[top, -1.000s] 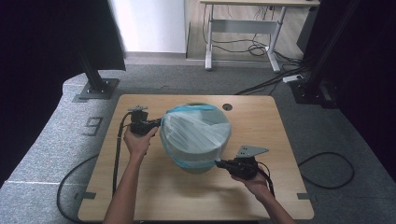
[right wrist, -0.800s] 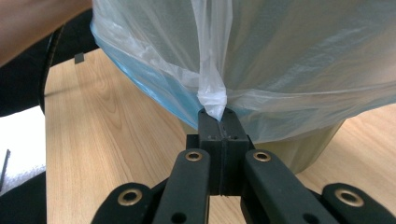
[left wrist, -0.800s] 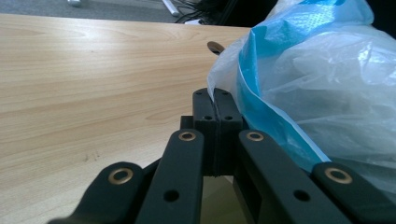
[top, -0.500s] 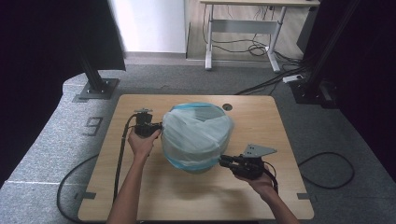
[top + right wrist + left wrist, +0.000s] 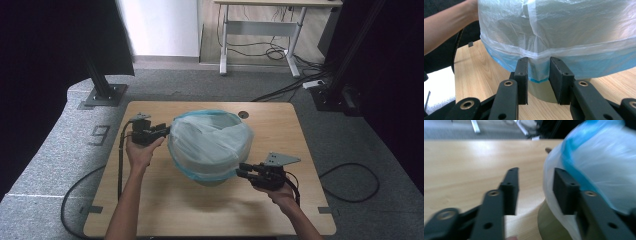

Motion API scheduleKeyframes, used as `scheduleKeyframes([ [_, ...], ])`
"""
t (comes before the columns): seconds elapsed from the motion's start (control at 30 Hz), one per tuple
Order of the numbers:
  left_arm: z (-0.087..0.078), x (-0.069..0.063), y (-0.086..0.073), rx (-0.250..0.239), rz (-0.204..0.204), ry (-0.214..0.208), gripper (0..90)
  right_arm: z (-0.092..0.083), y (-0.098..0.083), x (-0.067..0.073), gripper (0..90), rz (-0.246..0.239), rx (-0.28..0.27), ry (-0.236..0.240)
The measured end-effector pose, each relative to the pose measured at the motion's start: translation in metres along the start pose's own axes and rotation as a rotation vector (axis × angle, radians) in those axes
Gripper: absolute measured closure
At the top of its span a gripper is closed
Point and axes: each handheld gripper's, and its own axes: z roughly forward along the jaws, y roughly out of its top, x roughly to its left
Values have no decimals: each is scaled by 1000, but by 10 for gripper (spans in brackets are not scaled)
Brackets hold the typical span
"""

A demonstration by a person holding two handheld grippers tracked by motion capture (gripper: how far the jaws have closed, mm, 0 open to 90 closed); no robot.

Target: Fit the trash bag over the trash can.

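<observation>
Releasing is the finding at both grippers. The left gripper has just been opening: its jaws now stand well apart, and in the left gripper view the bag's film lies just beside one pad with bare table showing through the gap, so nothing is being pinched. The right gripper has likewise been opening; in the right gripper view its jaws are standing a moderate gap apart with the blue hem of the bag hanging between them, and neither pad is visibly pressing on it.

Set against the high view a second ago, the bag is sitting lower and fuller over the bin, its blue rim spread round the mouth rather than being stretched out sideways by the two grippers. In my judgement this means the fitting of the liner over the bin is essentially finished and the hem is being let go to settle.

The bin is standing near the middle of the wooden table, almost wholly covered; only a greenish strip of its base is showing under the hem. The person's left hand is resting beside the bag's left flank, the right hand near the front right edge. Cables are trailing off the table to the grey floor.
</observation>
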Motion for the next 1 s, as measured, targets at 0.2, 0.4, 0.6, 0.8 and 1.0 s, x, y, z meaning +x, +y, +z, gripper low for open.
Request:
scheduleKeyframes([
  [0.2,-20,-2,8,-41,54,-30,363,2,0,-1,674,3,6,1],
  [0.4,-15,-10,23,-40,94,-43,356,2,0,-1,674,7,10,-1],
  [0.6,-14,-13,37,-50,97,-67,358,3,-1,-2,674,11,13,2],
  [0.8,-18,-13,43,-60,95,-86,370,4,-1,-2,677,13,12,3],
  [1.0,-7,-15,52,-5,120,-88,373,5,-1,-1,677,11,20,0],
])
